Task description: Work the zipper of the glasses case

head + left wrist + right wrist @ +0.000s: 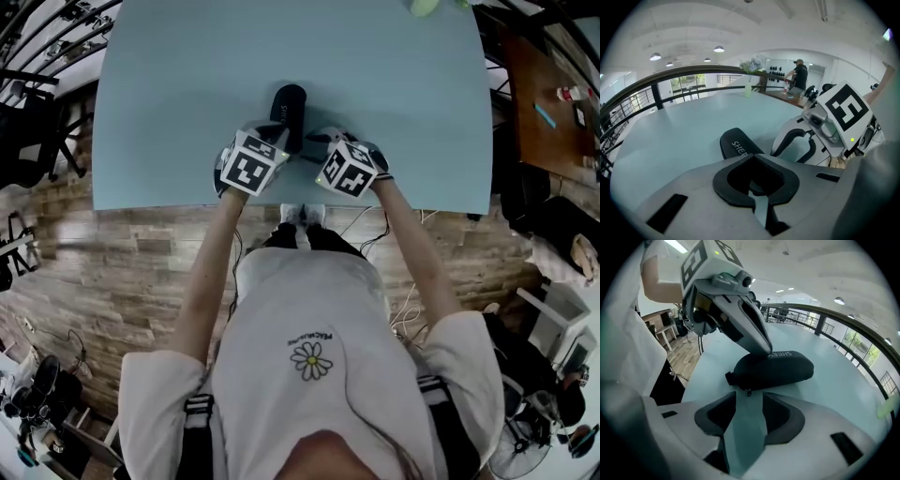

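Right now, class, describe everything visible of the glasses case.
The glasses case is black, oblong, fabric-looking, with white lettering on top. It lies flat on the pale blue table, apparently closed. A zipper pull hangs at one end beside a tab. The left gripper touches its top with its tip; the right gripper, jaws open, stands short of it.

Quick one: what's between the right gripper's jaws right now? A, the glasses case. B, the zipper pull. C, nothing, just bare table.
C: in the right gripper view the right gripper stands open over the bare table, with the glasses case and its zipper pull just beyond the jaw tips.
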The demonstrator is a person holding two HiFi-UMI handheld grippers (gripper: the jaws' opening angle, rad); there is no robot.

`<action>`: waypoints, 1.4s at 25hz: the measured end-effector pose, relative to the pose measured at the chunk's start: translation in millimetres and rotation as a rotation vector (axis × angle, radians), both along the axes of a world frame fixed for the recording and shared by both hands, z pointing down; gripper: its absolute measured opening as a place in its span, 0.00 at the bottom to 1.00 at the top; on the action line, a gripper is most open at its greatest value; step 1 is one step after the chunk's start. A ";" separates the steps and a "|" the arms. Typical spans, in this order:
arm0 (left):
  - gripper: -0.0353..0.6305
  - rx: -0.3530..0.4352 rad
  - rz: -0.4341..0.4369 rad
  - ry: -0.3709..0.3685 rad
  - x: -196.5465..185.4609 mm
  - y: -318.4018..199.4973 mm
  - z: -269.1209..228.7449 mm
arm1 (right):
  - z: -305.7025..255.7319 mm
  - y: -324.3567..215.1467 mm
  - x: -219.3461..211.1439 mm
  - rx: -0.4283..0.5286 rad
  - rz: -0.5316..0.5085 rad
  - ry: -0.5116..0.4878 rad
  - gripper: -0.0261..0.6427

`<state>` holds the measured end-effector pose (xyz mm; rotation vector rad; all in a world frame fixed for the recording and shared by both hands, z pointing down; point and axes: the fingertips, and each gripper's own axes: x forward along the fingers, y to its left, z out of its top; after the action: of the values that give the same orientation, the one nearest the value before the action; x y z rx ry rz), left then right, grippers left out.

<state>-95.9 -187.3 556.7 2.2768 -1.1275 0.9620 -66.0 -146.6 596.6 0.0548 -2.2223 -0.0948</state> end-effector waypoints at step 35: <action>0.08 0.013 0.016 0.001 -2.0 -0.9 0.2 | 1.5 22.9 -13.4 -0.094 -0.072 0.073 0.05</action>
<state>-98.0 -188.1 557.0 2.2995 -1.1200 0.9625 -79.3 -123.6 598.1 -0.0795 -2.1528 -0.0309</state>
